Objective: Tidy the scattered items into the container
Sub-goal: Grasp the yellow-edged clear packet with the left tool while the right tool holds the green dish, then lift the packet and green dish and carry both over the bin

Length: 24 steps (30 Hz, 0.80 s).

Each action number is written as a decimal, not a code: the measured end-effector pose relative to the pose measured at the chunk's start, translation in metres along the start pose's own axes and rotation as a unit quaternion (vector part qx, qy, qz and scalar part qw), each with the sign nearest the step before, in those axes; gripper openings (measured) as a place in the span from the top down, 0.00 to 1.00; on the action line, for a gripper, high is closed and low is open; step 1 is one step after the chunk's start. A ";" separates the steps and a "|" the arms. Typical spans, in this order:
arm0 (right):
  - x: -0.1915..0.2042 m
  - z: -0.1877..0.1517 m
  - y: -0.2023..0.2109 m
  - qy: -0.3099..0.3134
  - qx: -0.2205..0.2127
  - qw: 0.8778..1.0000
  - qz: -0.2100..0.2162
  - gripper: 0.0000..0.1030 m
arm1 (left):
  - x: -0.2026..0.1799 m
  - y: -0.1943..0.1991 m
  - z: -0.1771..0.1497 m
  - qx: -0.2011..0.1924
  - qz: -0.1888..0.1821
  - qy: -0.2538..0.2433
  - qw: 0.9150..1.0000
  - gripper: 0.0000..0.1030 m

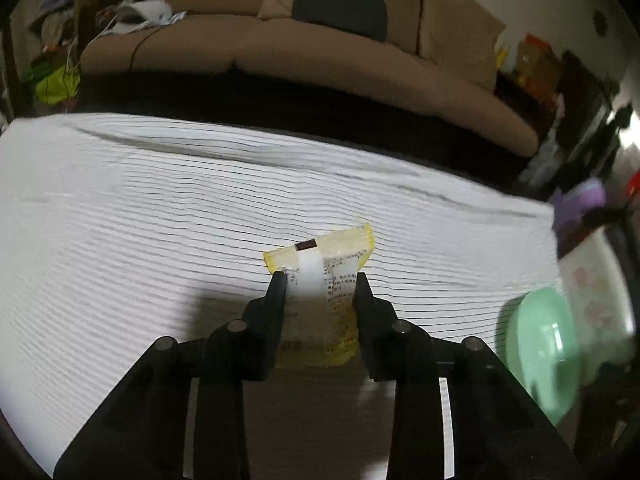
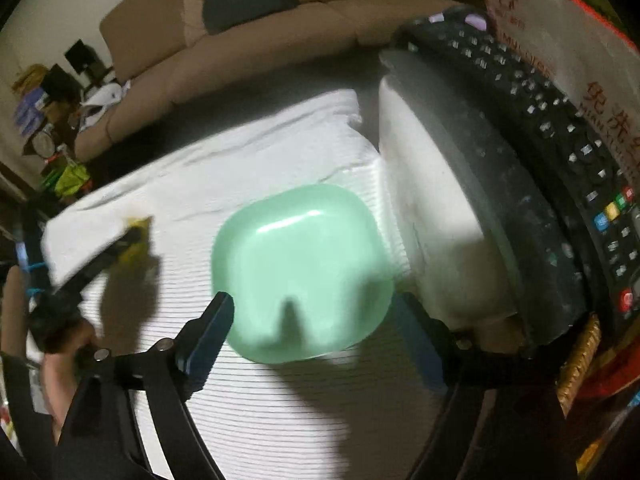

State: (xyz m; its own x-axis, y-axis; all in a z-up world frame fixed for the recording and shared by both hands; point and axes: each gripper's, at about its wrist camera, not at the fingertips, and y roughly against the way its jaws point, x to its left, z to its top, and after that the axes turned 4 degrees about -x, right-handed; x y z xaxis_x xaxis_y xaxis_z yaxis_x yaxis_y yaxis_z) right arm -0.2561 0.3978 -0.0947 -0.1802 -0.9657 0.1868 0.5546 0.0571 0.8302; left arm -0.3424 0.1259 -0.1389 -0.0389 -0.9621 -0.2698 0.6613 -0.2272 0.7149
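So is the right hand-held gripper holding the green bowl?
No, the right hand-held gripper stands open, its fingers either side of the green bowl without pressing it.

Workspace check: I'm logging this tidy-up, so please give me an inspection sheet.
Surface: white striped cloth over a table.
Job's things: yellow snack packet; green bowl, nothing visible inside.
Clutter: black remote on a white block beside the bowl.
Grippers: left gripper, jaws closed on the packet; right gripper, jaws open around the bowl's near edge.
Cables: nothing seen on the cloth.
Surroundings: brown sofa, dim room.
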 end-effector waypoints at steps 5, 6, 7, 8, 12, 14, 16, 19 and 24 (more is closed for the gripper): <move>0.006 -0.002 -0.029 0.011 -0.003 0.999 -0.052 0.15 | 0.036 0.032 0.017 -0.034 -0.006 0.032 0.999 0.71; 0.008 -0.004 -0.034 0.014 -0.006 0.998 -0.058 0.14 | 0.041 0.036 0.019 -0.039 -0.006 0.033 0.999 0.71; 0.008 -0.006 -0.040 0.009 -0.005 0.998 -0.059 0.14 | 0.044 0.040 0.021 -0.043 -0.005 0.035 0.998 0.71; 0.008 -0.008 -0.043 0.005 -0.015 0.998 -0.059 0.13 | 0.049 0.040 0.024 -0.044 -0.003 0.036 0.998 0.71; 0.002 -0.012 -0.040 -0.006 -0.045 0.997 -0.064 0.50 | 0.060 0.049 0.029 -0.048 -0.006 0.047 0.998 0.71; -0.002 -0.011 -0.040 -0.015 -0.038 0.999 -0.010 0.93 | 0.059 0.057 0.034 -0.055 -0.008 0.044 0.997 0.71; -0.003 -0.010 -0.040 -0.017 -0.039 0.999 0.011 0.95 | 0.054 0.067 0.038 -0.063 -0.008 0.036 0.997 0.71; 0.004 -0.007 -0.029 -0.003 -0.058 0.997 0.054 0.95 | 0.043 0.087 0.046 -0.083 -0.007 0.018 0.996 0.71; 0.018 -0.002 0.021 0.025 -0.123 0.988 0.088 0.97 | 0.026 0.129 0.058 -0.119 -0.009 -0.001 0.993 0.71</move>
State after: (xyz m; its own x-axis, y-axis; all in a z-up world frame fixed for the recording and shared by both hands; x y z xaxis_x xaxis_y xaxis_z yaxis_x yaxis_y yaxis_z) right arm -0.2458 0.3809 -0.0749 -0.0261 -0.9578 0.2862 0.7558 0.1684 0.6328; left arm -0.3017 0.0624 -0.0164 -0.0538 -0.9585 -0.2800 0.8183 -0.2030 0.5377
